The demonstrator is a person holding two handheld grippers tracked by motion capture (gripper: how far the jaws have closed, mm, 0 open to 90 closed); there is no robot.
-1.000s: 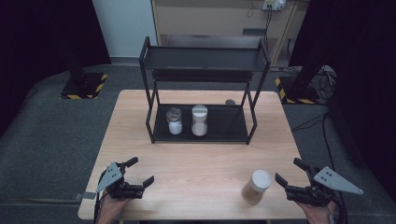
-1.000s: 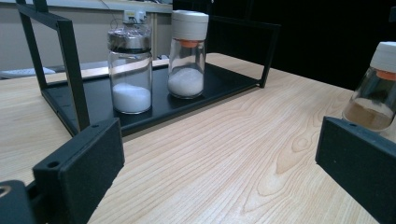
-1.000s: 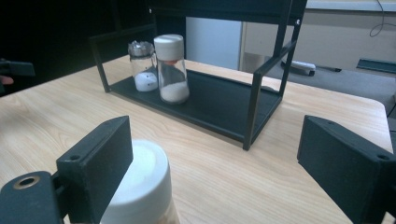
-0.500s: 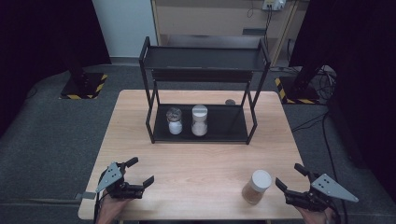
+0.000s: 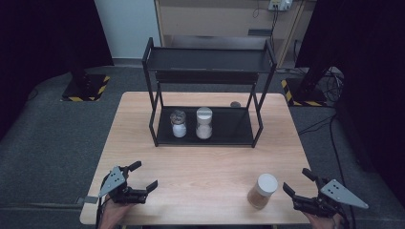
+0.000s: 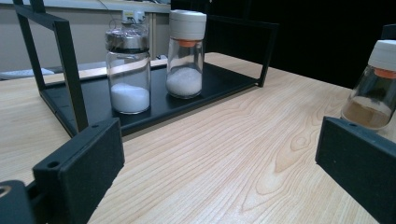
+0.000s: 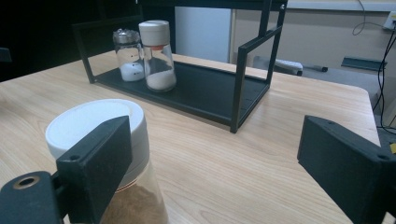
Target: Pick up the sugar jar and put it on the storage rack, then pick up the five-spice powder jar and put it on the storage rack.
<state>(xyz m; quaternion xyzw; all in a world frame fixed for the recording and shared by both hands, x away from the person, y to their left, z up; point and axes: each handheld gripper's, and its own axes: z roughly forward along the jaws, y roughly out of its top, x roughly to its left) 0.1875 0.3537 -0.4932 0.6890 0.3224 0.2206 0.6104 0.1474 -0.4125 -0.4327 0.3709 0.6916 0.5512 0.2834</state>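
Note:
A jar of brown powder with a white lid [image 5: 261, 191] stands on the wooden table [image 5: 210, 167] near its front right. My right gripper [image 5: 295, 180] is open just to the right of it. In the right gripper view [image 7: 219, 168] the jar [image 7: 88, 121] sits partly behind the left jaw, not between the jaws. My left gripper [image 5: 146, 174] rests open at the front left with nothing in it [image 6: 219, 158]. A black two-tier rack [image 5: 210, 62] holds a metal-capped jar [image 5: 178, 124] and a white-capped jar [image 5: 204, 122] of white powder on its lower shelf.
A small dark round object [image 5: 235, 104] lies on the table behind the rack. Bare wood stretches between the rack and both grippers. Striped stand bases [image 5: 86, 88] and cables sit on the floor beyond the table.
My right gripper has sunk a little toward the table beside the brown jar, jaws still wide. The left gripper and the jars have kept still.

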